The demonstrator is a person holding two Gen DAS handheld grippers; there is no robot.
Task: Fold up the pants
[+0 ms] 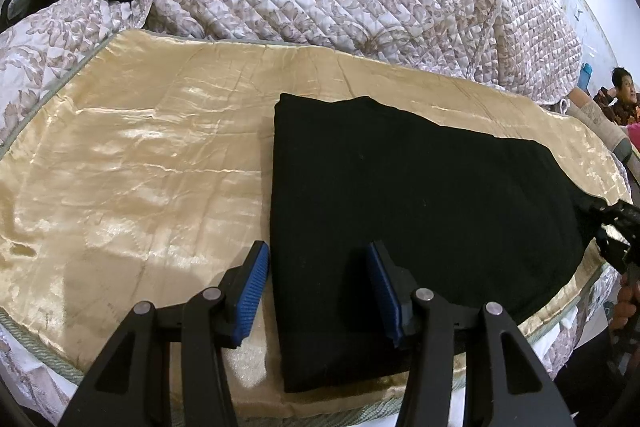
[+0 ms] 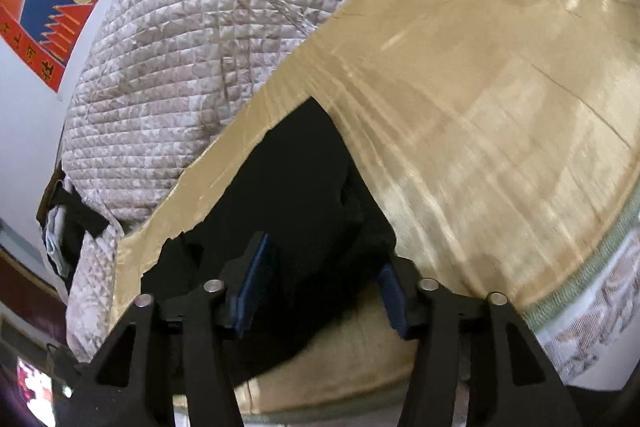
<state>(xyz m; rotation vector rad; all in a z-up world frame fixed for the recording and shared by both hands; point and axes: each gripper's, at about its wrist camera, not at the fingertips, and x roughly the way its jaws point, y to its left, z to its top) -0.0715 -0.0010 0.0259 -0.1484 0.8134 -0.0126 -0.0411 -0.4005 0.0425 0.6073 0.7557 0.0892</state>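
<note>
Pants (image 1: 400, 211) lie folded flat on the bed's gold sheet (image 1: 140, 155); left gripper (image 1: 316, 291) jaws stand apart straddling the near-left edge, while right gripper (image 2: 316, 291) jaws surround bunched cloth, grip unclear.

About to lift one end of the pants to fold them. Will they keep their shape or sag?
The pants lie flat and follow the gold sheet, so they will probably droop from whatever point is gripped. They look thick and already doubled, so likely heavyish. The sheet is shiny, so they may slide if pushed.
</note>
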